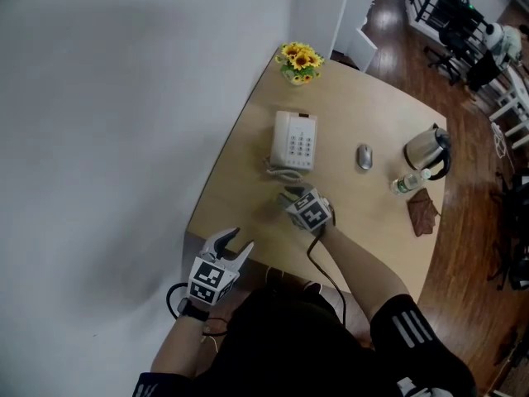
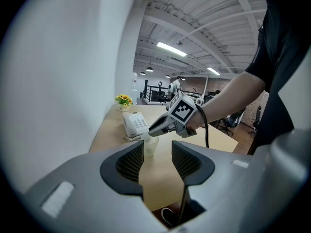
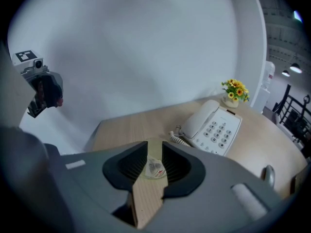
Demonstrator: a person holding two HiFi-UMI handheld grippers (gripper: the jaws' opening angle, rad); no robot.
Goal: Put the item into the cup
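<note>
A clear plastic cup (image 2: 150, 146) stands on the wooden table (image 1: 364, 222) just in front of the phone. Seen from above in the right gripper view, the cup (image 3: 156, 175) has a small white packet (image 3: 155, 168) with a red mark lying in its mouth. My right gripper (image 3: 154, 162) hangs right over it, its jaws open on either side, pads not touching the packet. In the left gripper view the right gripper (image 2: 151, 131) tips down onto the cup's rim. My left gripper (image 1: 231, 245) is open and holds nothing, at the table's near left corner.
A white phone (image 1: 294, 141) lies behind the cup, a pot of yellow flowers (image 1: 299, 62) at the far corner. A mouse (image 1: 364, 156), a kettle (image 1: 428, 150), a bottle (image 1: 407, 184) and a brown cloth (image 1: 423, 212) sit to the right. A white wall runs along the left.
</note>
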